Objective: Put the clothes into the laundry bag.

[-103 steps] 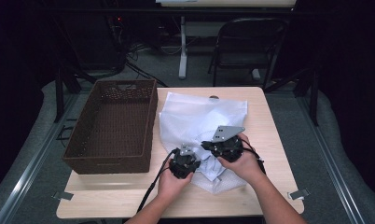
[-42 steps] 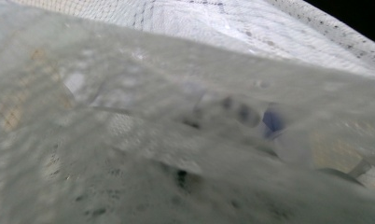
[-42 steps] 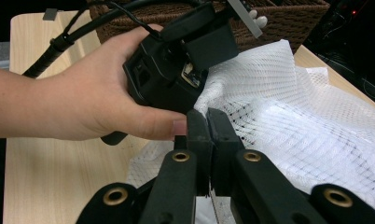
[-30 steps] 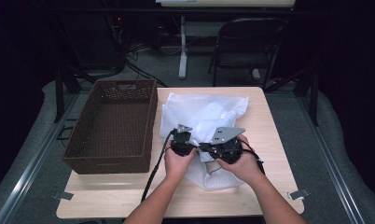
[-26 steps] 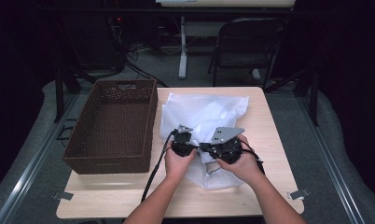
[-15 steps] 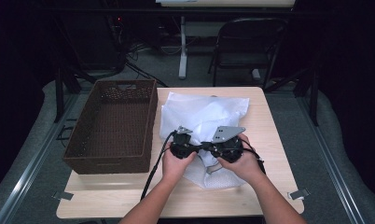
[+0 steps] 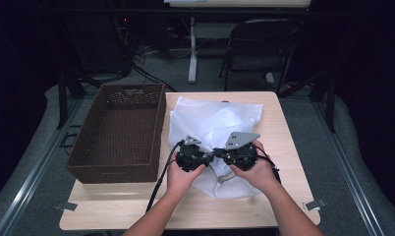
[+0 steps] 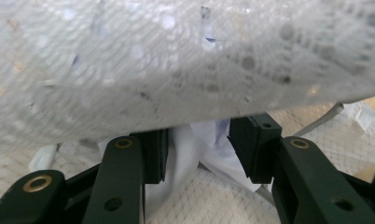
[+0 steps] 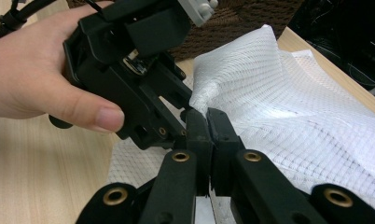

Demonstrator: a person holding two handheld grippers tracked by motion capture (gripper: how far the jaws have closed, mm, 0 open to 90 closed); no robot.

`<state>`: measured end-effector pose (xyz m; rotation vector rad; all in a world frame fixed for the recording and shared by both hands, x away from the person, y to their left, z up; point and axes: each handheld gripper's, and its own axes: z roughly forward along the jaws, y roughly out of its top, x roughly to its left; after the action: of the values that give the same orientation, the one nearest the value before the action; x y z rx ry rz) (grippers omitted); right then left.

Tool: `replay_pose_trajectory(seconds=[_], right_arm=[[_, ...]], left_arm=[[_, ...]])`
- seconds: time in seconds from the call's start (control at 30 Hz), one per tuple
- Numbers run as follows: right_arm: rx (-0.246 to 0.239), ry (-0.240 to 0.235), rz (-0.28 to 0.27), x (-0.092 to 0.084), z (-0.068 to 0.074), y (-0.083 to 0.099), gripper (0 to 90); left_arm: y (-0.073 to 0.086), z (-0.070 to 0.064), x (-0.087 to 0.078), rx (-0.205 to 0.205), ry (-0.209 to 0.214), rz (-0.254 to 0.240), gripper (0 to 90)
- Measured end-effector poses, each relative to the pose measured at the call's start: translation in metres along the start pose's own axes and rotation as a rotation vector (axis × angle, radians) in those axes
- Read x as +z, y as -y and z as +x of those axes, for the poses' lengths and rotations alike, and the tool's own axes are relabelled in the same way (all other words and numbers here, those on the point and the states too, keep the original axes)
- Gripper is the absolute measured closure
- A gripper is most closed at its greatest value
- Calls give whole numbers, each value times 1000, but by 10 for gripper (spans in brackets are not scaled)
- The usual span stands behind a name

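A white mesh bag (image 7: 210, 118) lies crumpled on the wooden table (image 7: 284, 147). Both grippers meet over its near part, tips almost touching. My left gripper (image 7: 205, 157) (image 8: 202, 144) has just been opening. Its jaws stand apart with a fold of white fabric (image 8: 190, 149) loose between them, and the pads do not press it. More mesh drapes over the top of that view. My right gripper (image 7: 219, 156) (image 9: 207, 122) is shut, its pads together on a thin pinch of the bag's mesh (image 9: 279, 112). The hand (image 9: 31, 79) on the left gripper shows close by.
A brown wicker basket (image 7: 117, 132) stands on the table's left side, next to the bag. Bare wood shows along the front edge and at the right. A folding chair (image 7: 259, 44) and a desk leg stand beyond the table on the dark floor.
Since the earliest frame my left gripper has moved away from the front edge, up beside the right gripper. Over the last second both hands have hardly shifted.
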<state>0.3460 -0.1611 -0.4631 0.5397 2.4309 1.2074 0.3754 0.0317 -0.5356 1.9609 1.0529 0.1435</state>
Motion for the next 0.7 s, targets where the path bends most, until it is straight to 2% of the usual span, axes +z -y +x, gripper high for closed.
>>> replay_pose_trajectory(seconds=[0.2, 0.37, 0.4, 0.5, 0.7], right_arm=[[2, 0, 1, 0, 0, 0, 889], [-1, 1, 4, 1, 0, 0, 890], [1, 0, 4, 0, 0, 0, 889], [1, 0, 3, 0, 0, 0, 889], [-2, 1, 5, 1, 1, 0, 889]], left_arm=[[3, 3, -6, -4, -15, -1, 590], [6, 2, -7, 2, -9, 7, 582], [7, 2, -6, 12, -13, 7, 581], [11, 1, -4, 4, -9, 18, 569], [19, 2, 10, -1, -29, 48, 523]])
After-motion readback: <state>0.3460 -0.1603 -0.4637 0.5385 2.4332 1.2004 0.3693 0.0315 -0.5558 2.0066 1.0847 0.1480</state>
